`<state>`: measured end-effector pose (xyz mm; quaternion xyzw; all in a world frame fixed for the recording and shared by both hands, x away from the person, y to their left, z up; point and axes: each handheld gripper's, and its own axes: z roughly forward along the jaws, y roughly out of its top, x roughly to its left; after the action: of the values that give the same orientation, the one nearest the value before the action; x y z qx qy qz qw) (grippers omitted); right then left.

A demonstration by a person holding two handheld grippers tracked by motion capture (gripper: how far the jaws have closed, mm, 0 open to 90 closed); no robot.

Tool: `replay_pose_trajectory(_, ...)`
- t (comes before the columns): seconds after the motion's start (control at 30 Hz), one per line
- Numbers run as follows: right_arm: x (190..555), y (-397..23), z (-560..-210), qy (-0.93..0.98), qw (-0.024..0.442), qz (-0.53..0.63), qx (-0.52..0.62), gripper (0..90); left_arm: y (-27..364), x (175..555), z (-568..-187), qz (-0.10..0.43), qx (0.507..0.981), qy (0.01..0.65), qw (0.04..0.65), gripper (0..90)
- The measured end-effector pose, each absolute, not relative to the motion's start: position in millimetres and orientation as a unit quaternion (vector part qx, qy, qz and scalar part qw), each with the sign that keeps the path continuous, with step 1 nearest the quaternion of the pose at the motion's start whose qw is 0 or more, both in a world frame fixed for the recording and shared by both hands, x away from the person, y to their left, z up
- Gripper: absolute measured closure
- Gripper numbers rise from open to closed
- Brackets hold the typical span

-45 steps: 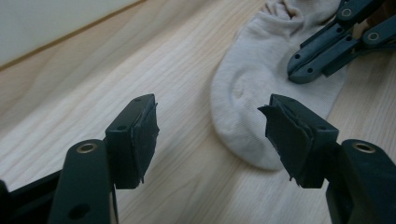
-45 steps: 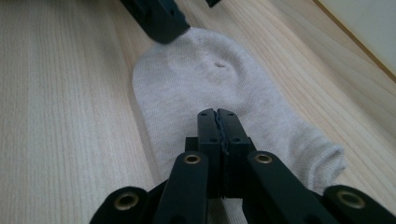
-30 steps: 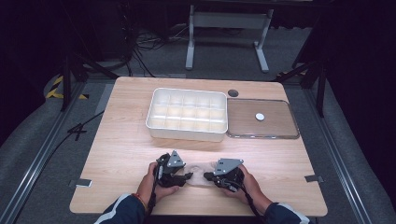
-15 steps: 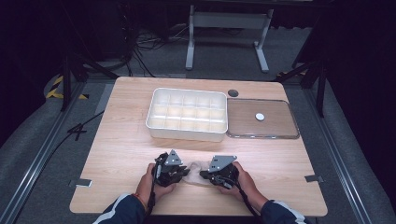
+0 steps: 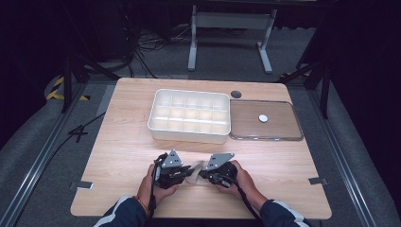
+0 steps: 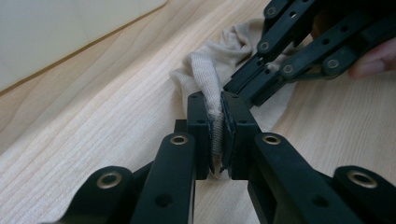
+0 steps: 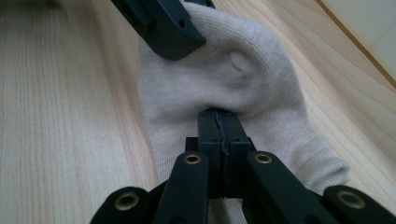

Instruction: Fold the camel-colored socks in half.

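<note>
A beige sock [image 5: 194, 173] lies on the wooden table near its front edge, between my two grippers. My left gripper [image 5: 186, 171] is shut on it: in the left gripper view a fold of the sock [image 6: 205, 70] is pinched between the left gripper's [image 6: 217, 135] pads. My right gripper [image 5: 203, 171] faces it from the right, shut on the sock's other side. In the right gripper view the sock [image 7: 233, 70] bunches just ahead of the right gripper [image 7: 218, 128], whose pads clamp its fabric. The left gripper [image 7: 168, 32] enters from the top. The right gripper [image 6: 243, 86] reaches in from the upper right.
A white tray [image 5: 188, 136] with several compartments stands behind the grippers at mid table. A clear flat lid [image 5: 279, 125] with a white knob lies to its right. A dark round hole [image 5: 235, 94] is in the table top behind them.
The right gripper has shifted a little left, toward the left gripper. The left hand has stayed in place.
</note>
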<state>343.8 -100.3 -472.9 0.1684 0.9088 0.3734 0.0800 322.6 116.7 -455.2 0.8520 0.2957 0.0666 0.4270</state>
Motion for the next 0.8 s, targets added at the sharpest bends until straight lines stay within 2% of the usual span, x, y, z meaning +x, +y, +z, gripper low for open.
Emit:
replay_pose_trajectory(0.4,348.9,-87.5,-474.8,0.903,0.082,0.384,0.176,87.9,117.0,322.4,-451.9,0.086,0.852,0.289,0.427,83.2)
replay_pose_trajectory(0.53,349.6,-91.2,-472.1,0.902,0.081,0.387,0.177,84.4,118.6,323.0,-452.0,0.091,0.852,0.295,0.423,83.2)
replay_pose_trajectory(0.8,350.6,-100.6,-465.6,0.893,0.090,0.401,0.185,85.2,120.4,324.7,-453.2,0.090,0.850,0.300,0.424,83.2)
